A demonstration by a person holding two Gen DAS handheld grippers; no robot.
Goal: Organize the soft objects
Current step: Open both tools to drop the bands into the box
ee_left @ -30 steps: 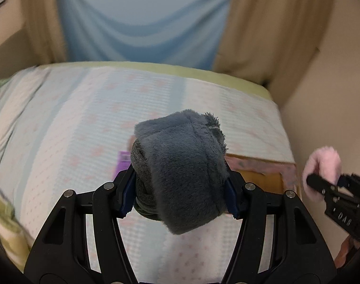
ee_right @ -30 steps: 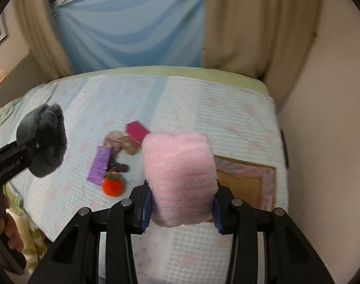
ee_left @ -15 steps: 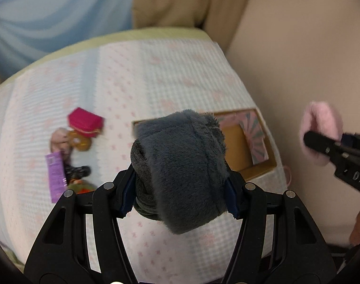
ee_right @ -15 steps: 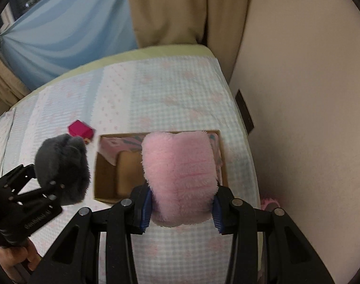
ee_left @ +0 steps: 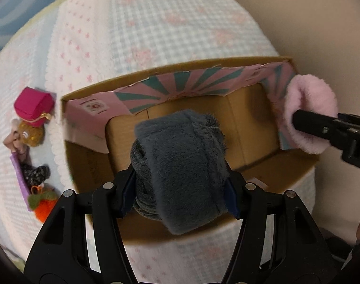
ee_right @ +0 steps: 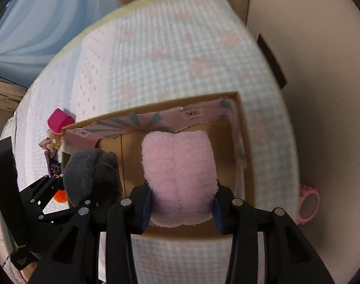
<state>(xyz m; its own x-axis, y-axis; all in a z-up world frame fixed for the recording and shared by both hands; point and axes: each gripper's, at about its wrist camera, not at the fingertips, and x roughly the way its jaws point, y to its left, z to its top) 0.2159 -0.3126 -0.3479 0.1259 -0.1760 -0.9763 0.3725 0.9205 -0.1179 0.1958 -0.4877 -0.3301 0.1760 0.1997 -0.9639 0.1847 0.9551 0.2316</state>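
My left gripper [ee_left: 180, 189] is shut on a grey fluffy bundle [ee_left: 180, 165], which hangs over the open cardboard box [ee_left: 90, 165] on the bed. A pink fluffy bundle [ee_right: 180, 177] is clamped in my right gripper [ee_right: 181, 210], also above the box [ee_right: 248, 165]. In the left wrist view the pink bundle [ee_left: 310, 116] and the right gripper show over the box's right end. The grey bundle [ee_right: 92, 175] appears at the box's left end in the right wrist view. Both grippers point steeply down. The box has pink and teal inner flaps [ee_left: 180, 85].
Left of the box on the checked bedspread [ee_left: 156, 23] lie a magenta pouch [ee_left: 34, 106], a gold glittery item [ee_left: 32, 133], a purple packet [ee_left: 20, 177], a dark knitted piece [ee_left: 36, 174] and an orange toy [ee_left: 45, 203]. A wall [ee_right: 322, 94] runs along the bed's right side; a pink hand mirror [ee_right: 309, 203] lies below it.
Both grippers have come down and tipped forward over the box, which now fills the middle of both views. The curtains have slid out of the top. Each bundle stays gripped.
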